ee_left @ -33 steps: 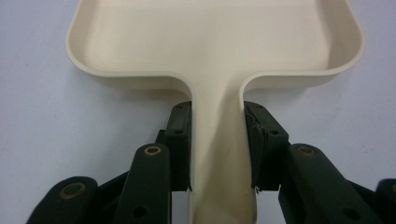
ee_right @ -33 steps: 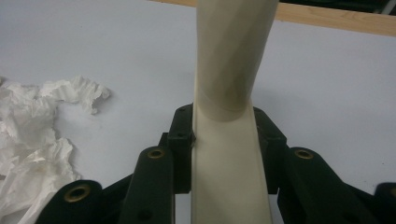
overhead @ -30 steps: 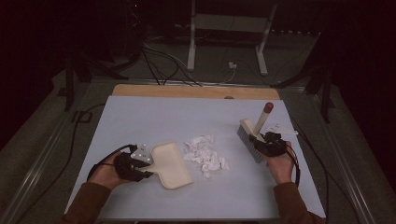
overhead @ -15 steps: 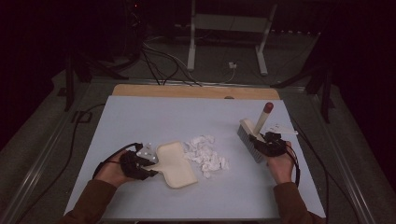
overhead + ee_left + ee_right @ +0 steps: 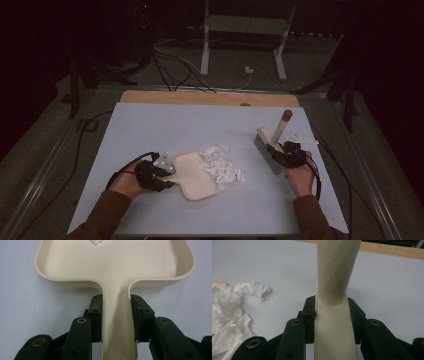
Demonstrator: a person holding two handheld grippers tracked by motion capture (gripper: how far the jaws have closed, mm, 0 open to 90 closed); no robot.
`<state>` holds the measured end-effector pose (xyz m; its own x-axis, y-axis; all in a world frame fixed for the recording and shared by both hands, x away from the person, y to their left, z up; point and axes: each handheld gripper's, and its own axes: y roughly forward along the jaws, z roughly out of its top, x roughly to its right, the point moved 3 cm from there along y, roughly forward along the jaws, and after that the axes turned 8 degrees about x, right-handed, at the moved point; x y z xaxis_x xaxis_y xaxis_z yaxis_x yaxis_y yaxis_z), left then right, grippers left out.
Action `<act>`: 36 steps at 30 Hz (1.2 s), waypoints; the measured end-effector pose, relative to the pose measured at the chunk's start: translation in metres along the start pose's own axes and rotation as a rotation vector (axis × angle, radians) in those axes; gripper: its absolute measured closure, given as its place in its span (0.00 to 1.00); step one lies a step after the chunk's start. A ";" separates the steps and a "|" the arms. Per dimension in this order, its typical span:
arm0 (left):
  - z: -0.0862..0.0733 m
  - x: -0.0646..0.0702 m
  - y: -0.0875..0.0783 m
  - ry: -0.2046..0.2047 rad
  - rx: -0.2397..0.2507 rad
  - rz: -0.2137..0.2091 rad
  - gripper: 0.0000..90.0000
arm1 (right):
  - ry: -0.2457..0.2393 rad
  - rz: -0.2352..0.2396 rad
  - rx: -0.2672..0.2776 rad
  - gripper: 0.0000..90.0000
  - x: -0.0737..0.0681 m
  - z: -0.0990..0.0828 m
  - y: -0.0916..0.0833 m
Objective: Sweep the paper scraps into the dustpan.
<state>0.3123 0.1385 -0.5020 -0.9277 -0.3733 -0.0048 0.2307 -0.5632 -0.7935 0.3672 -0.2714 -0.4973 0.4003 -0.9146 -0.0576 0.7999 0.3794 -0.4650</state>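
Observation:
A cream dustpan (image 5: pixel 194 174) lies on the table at the left, its open edge against a pile of crumpled white paper scraps (image 5: pixel 220 166). My left gripper (image 5: pixel 159 177) is shut on the dustpan handle (image 5: pixel 116 322), with a black jaw on each side of it. One scrap (image 5: pixel 96 242) sits just inside the pan. At the right, my right gripper (image 5: pixel 278 151) is shut on the handle of a cream hand brush (image 5: pixel 270 145) with a red tip; its bristles rest on the table, right of the pile. The brush handle (image 5: pixel 334 302) rises between the jaws, paper scraps (image 5: pixel 229 312) to its left.
The pale blue table top (image 5: pixel 165 125) has a wooden strip (image 5: pixel 200 98) along its far edge. A small white piece (image 5: pixel 300 137) lies beside the brush. Black cables (image 5: pixel 75 165) trail off the left side. A metal stand (image 5: pixel 240 30) is on the floor beyond.
My left gripper has pushed the dustpan to the right and turned it, bringing its open edge up against the paper pile. The right gripper and brush have stayed put.

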 end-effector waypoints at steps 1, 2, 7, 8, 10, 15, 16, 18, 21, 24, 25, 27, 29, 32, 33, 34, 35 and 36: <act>0.001 0.000 0.001 -0.002 -0.001 0.002 0.74 | -0.001 0.000 0.000 0.74 0.000 0.000 0.000; 0.001 0.000 0.001 -0.002 -0.001 0.002 0.74 | -0.002 -0.002 -0.001 0.74 0.000 0.000 0.000; 0.003 -0.001 0.003 -0.006 -0.002 0.006 0.74 | 0.001 -0.017 -0.004 0.74 -0.003 0.001 0.000; 0.003 -0.001 0.004 -0.012 0.002 0.008 0.74 | 0.000 -0.018 -0.004 0.74 -0.004 0.001 0.001; 0.004 -0.001 0.005 -0.018 0.004 0.011 0.74 | 0.003 -0.025 -0.005 0.74 -0.005 0.001 0.001; 0.006 -0.003 0.008 -0.022 0.002 0.014 0.74 | 0.014 -0.036 -0.008 0.74 -0.010 0.001 0.001; 0.006 -0.002 0.009 -0.029 0.007 0.014 0.74 | 0.014 -0.039 -0.009 0.74 -0.011 0.001 0.001; 0.007 -0.002 0.010 -0.031 0.006 0.015 0.74 | 0.016 -0.046 -0.010 0.74 -0.014 0.001 0.001; 0.009 -0.003 0.011 -0.031 0.005 0.016 0.74 | 0.003 -0.049 -0.012 0.74 -0.021 0.001 0.003; 0.010 -0.003 0.012 -0.030 0.002 0.014 0.74 | -0.014 -0.049 -0.015 0.74 -0.030 0.002 0.005; 0.010 -0.004 0.012 -0.026 -0.001 0.014 0.74 | -0.020 -0.049 -0.015 0.74 -0.034 0.002 0.005; 0.010 -0.004 0.012 -0.027 0.000 0.015 0.74 | -0.036 -0.053 -0.019 0.74 -0.041 0.002 0.007; 0.011 -0.004 0.013 -0.029 0.002 0.015 0.74 | -0.053 -0.054 -0.024 0.74 -0.048 0.002 0.008; 0.011 -0.003 0.014 -0.026 -0.002 0.015 0.74 | -0.069 -0.054 -0.031 0.74 -0.058 0.002 0.010; 0.011 -0.003 0.014 -0.026 -0.002 0.015 0.74 | -0.075 -0.051 -0.033 0.74 -0.061 0.002 0.011; 0.011 -0.003 0.014 -0.027 -0.001 0.015 0.74 | -0.077 -0.048 -0.036 0.74 -0.064 0.002 0.011; 0.011 -0.003 0.014 -0.027 0.000 0.015 0.74 | -0.077 -0.045 -0.041 0.74 -0.066 0.002 0.012; 0.011 -0.003 0.014 -0.027 0.000 0.015 0.74 | -0.081 -0.045 -0.041 0.74 -0.069 0.003 0.013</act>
<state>0.3218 0.1238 -0.5059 -0.9156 -0.4020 -0.0003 0.2448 -0.5570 -0.7936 0.3509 -0.2034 -0.4969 0.4008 -0.9155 0.0354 0.7995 0.3307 -0.5014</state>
